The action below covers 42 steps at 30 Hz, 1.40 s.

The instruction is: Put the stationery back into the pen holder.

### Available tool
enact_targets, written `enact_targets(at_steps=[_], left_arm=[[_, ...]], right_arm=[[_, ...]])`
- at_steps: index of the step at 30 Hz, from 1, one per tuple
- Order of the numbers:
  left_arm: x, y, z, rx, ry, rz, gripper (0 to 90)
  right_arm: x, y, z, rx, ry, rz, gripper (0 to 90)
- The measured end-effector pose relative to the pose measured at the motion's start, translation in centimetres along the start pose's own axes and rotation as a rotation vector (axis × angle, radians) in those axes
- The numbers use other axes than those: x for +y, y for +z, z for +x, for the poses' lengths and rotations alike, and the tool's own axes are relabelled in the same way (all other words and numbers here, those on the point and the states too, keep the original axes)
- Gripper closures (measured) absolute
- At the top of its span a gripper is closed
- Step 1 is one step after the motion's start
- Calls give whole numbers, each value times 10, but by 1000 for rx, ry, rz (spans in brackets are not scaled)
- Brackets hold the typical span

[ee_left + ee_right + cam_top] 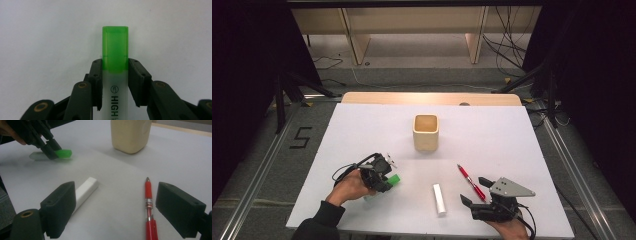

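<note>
The highlighter [115,75] has a bright green cap and a pale body with black letters. It lies flat on the white table [362,130], near the front left part. The left gripper [115,82] has its two black jaws on the sides of the highlighter, one on each side, right where the green cap meets the body. The jaws press on it, so the gripper is grasping the highlighter. In the high view the green cap [394,179] sticks out past the left gripper [384,182], and a hand [349,187] holds that gripper from behind.

A white block [439,199] lies on the table to the right of the highlighter, well apart from it. A red pen [471,182] lies farther right, tilted.

The right gripper [477,192] rests near the front right edge of the table. Its jaws stand wide apart with nothing held. In the right gripper view the red pen [149,207] lies on the table between the jaws, near the right one, and the white block [83,191] lies by the left one.

A tan cup [426,132] stands upright near the middle of the table, behind all these things.
</note>
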State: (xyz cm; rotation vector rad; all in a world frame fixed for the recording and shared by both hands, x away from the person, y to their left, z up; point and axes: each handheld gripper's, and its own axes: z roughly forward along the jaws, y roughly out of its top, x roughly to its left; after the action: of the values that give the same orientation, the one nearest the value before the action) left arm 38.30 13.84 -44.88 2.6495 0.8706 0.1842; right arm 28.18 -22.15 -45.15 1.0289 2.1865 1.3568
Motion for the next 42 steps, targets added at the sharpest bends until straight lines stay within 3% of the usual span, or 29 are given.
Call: enact_targets(at_steps=[6, 24, 32, 42], left_arm=[[0, -9, 4, 10, -50, -106, 665], [0, -29, 13, 12, -171, -359, 665], [6, -40, 19, 34, -228, -480, 665], [23, -48, 19, 32, -252, -576, 665]], right_arm=[[0, 0, 0, 0, 1, -1, 173], [0, 0, 0, -4, 1, -1, 173], [0, -1, 0, -1, 1, -6, 173], [0, -1, -1, -1, 8, -6, 173]])
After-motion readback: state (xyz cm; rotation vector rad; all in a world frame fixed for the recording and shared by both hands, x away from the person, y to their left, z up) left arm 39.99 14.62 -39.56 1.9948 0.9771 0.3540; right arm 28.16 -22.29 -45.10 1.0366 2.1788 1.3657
